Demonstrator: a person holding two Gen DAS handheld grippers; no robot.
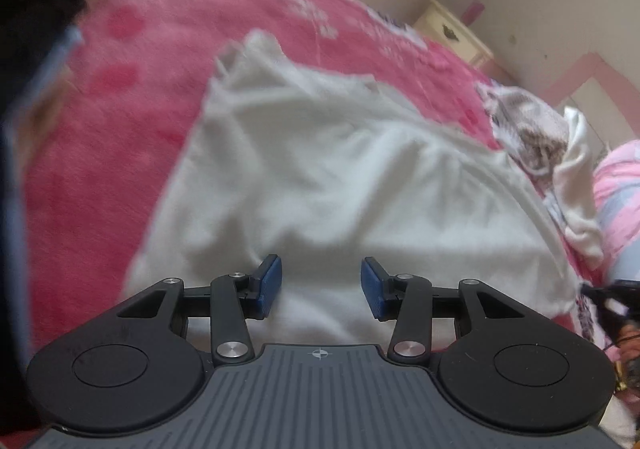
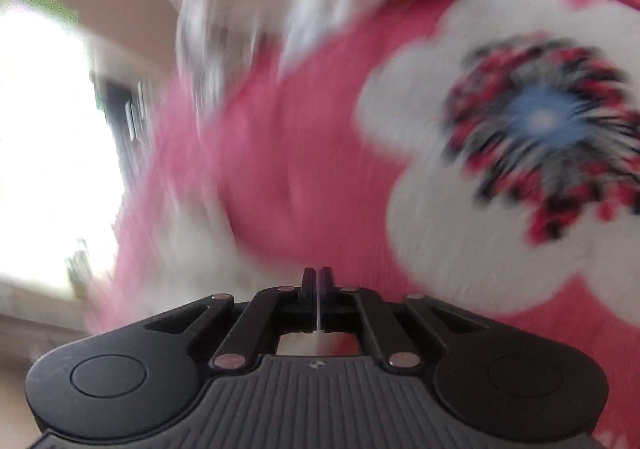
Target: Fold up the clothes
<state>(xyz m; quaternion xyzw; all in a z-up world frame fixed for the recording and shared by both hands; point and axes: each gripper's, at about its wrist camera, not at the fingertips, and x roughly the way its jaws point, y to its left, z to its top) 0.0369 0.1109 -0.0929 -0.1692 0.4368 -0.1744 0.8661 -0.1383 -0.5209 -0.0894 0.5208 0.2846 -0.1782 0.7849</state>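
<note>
Left claw (image 1: 321, 286) wide open, blue pads (image 1: 269, 285) empty, poised over near edge of white garment (image 1: 320, 169). Garment spread rumpled on pink blanket (image 1: 100, 137); bare blanket along its left edge, crumpled clothes pile (image 1: 560, 153) crowding right. Right claw (image 2: 318, 281) pressed closed, thin white sliver between tips; view blurred, flower-print blanket (image 2: 520, 121) ahead.

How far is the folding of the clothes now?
Little looks done: the white garment lies spread and wrinkled on the pink blanket. The left gripper is open above it, holding nothing. The right gripper is shut; a thin white sliver shows between its fingers, too blurred to name. All folds remain, and the pile of clothes waits.
</note>
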